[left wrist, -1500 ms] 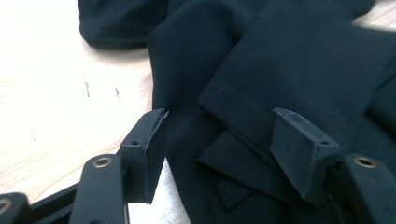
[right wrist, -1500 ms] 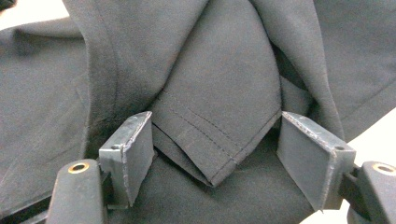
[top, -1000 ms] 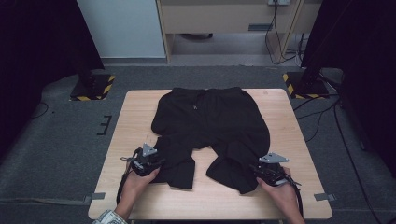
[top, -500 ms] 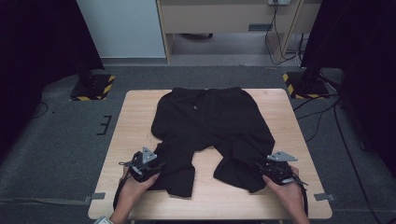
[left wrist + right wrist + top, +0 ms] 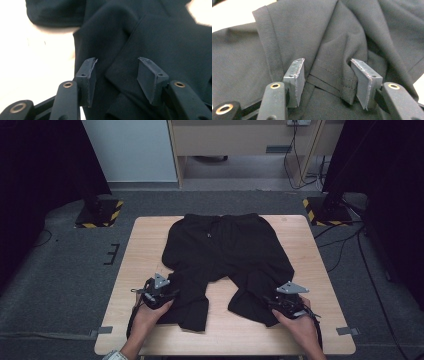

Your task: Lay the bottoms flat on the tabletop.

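Black shorts (image 5: 227,252) spread mid-frame on the table (image 5: 300,235), leg hems toward the bottom edge. Left gripper (image 5: 159,292) and right gripper (image 5: 286,301) at the hems, jaws apart, fabric between, unclamped. Probably the grasping step; next: closing on both hems.

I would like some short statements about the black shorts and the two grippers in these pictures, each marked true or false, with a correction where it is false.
1. The black shorts lie with the waistband on the far side of the wooden table. True.
2. The left gripper is shut tight on the cloth. False: its jaws stand apart, with fabric between them.
3. The right gripper has a stitched hem between its open jaws. True.
4. Both leg ends lie smooth and flat. False: both are folded and rumpled near the grippers.
5. A white shirt lies beside the shorts. False: no other garment is on the table.
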Tool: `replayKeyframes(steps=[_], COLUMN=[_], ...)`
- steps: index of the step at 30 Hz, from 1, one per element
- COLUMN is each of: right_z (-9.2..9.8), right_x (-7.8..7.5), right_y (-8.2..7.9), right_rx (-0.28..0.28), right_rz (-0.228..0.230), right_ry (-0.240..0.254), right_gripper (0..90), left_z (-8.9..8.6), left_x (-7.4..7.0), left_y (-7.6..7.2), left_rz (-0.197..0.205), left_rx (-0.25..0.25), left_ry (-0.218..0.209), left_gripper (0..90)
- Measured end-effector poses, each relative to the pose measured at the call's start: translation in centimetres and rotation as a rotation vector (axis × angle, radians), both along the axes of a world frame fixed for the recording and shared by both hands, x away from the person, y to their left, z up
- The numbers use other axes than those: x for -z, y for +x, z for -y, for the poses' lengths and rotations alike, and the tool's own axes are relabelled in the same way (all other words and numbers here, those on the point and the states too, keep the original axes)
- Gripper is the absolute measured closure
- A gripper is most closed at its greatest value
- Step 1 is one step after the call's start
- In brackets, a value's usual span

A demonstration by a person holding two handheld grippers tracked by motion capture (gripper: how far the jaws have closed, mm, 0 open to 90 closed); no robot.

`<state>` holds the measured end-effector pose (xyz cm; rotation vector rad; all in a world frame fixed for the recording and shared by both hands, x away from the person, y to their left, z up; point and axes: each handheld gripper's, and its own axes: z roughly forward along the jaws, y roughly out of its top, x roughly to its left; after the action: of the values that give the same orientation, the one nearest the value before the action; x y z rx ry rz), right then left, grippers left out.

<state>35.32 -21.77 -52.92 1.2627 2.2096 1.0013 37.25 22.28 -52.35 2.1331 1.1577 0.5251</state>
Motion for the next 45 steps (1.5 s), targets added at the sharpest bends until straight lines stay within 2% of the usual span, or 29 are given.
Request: replayKeyframes(steps=[3, 8, 11, 13, 16, 20, 22, 25, 29, 32, 34, 35, 38, 39, 40, 43, 45], right_z=[0.1, 0.9, 1.5, 2.0, 2.4, 2.4, 2.4, 2.2, 2.0, 1.7, 1.4, 1.0, 0.0, -0.9, -0.9, -2.2, -3.2], right_x=[0.2, 0.2, 0.2, 0.1, 0.0, -0.4, -0.8, -1.3, -2.1, -2.9, -3.7, -4.1, -4.8, -5.0, -5.0, -5.3, -5.7], right_y=[0.0, -0.2, -0.4, -0.5, -0.4, -0.5, -0.6, -0.7, -0.8, -0.7, -0.4, -0.2, 0.0, 0.4, 0.4, 1.0, 1.5], right_rx=[-0.009, -0.011, -0.018, -0.012, -0.01, -0.02, -0.022, -0.03, -0.037, -0.016, 0.028, 0.03, 0.007, -0.017, -0.017, -0.035, -0.05], right_rz=[-0.018, -0.043, -0.036, -0.039, -0.045, -0.032, -0.011, 0.015, 0.046, 0.064, 0.051, 0.047, 0.053, 0.047, 0.047, 0.052, 0.055], right_ry=[0.001, 0.026, 0.002, -0.001, -0.007, -0.01, -0.002, 0.01, 0.017, 0.025, 0.024, 0.026, 0.044, 0.046, 0.046, 0.041, 0.044], right_gripper=[46.4, 47.1, 48.6, 49.2, 53.3, 65.9, 72.1, 81.0, 85.4, 85.7, 83.3, 81.4, 75.3, 69.3, 69.3, 58.9, 52.1], left_z=[0.1, 0.5, 0.9, 1.0, 0.4, -0.9, -1.4, -1.8, -1.9, -1.9, -2.0, -2.1, -2.5, -2.5, -2.6, -2.4, -2.2], left_x=[0.0, 0.0, -0.2, -0.4, -1.0, -1.9, -2.1, -2.1, -1.8, -1.4, -0.9, -0.8, -0.4, -0.4, -0.3, 0.0, 0.4], left_y=[-0.3, -1.1, -1.5, -1.5, -1.5, -1.4, -1.3, -1.1, 0.2, 1.4, 2.1, 2.3, 2.6, 2.7, 2.7, 3.0, 3.3], left_rz=[-0.017, -0.042, -0.055, -0.047, -0.009, 0.049, 0.064, 0.079, 0.086, 0.094, 0.089, 0.084, 0.07, 0.069, 0.069, 0.072, 0.049], left_rx=[0.012, 0.075, 0.104, 0.108, 0.079, 0.023, -0.004, -0.03, -0.057, -0.057, -0.06, -0.062, -0.061, -0.054, -0.05, -0.034, -0.022], left_ry=[-0.015, -0.032, -0.023, -0.014, -0.026, -0.056, -0.073, -0.066, -0.061, -0.043, -0.026, -0.03, -0.056, -0.066, -0.071, -0.083, -0.061], left_gripper=[53.8, 56.9, 57.3, 57.0, 55.1, 55.1, 55.9, 56.4, 58.2, 57.5, 55.7, 54.7, 52.2, 50.7, 50.7, 48.3, 46.1])
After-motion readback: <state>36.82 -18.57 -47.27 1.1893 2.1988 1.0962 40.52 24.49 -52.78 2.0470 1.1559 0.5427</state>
